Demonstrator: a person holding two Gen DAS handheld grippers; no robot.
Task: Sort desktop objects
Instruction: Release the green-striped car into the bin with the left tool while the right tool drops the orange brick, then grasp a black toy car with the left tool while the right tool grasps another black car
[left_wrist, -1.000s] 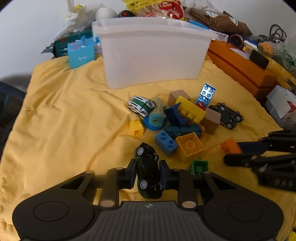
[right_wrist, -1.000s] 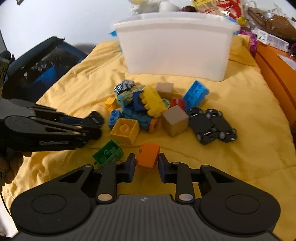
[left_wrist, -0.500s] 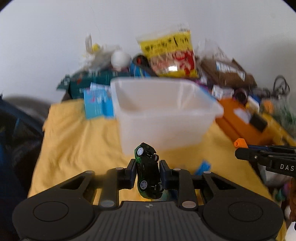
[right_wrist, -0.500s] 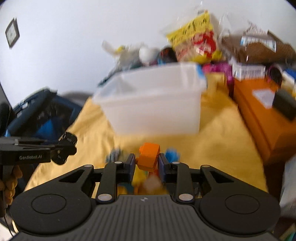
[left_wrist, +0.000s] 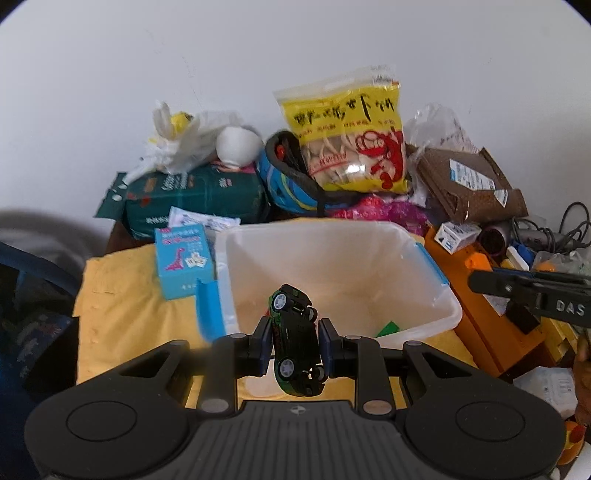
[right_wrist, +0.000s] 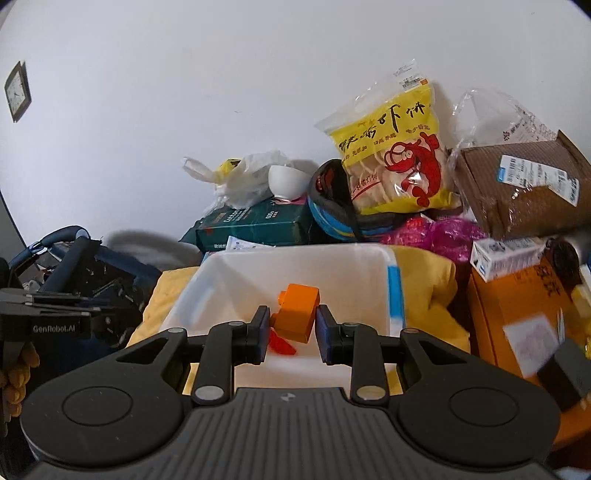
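Observation:
My left gripper (left_wrist: 293, 341) is shut on a dark green toy car (left_wrist: 295, 343), held nose-up above the near rim of the translucent white bin (left_wrist: 417, 254). A green piece (left_wrist: 388, 328) lies inside that bin. My right gripper (right_wrist: 290, 328) is shut on an orange brick (right_wrist: 297, 312), raised over the same white bin (right_wrist: 229, 269), where a red piece (right_wrist: 280, 344) lies on the floor. The right gripper's fingers (left_wrist: 524, 290) show at the right edge of the left wrist view. At the left edge of the right wrist view is the left gripper (right_wrist: 107, 325).
The bin stands on a yellow cloth (left_wrist: 122, 295). Behind it are a yellow snack bag (left_wrist: 347, 136), a dark green pack (left_wrist: 195, 199), a white bowl (left_wrist: 236, 144) and a brown parcel (left_wrist: 469, 184). A blue card box (left_wrist: 183, 258) is left of the bin, an orange box (right_wrist: 517, 314) to its right.
Both grippers rose from the toy pile on the cloth and moved forward to above the bin, still holding the car and the orange brick. The pile has dropped out of view.

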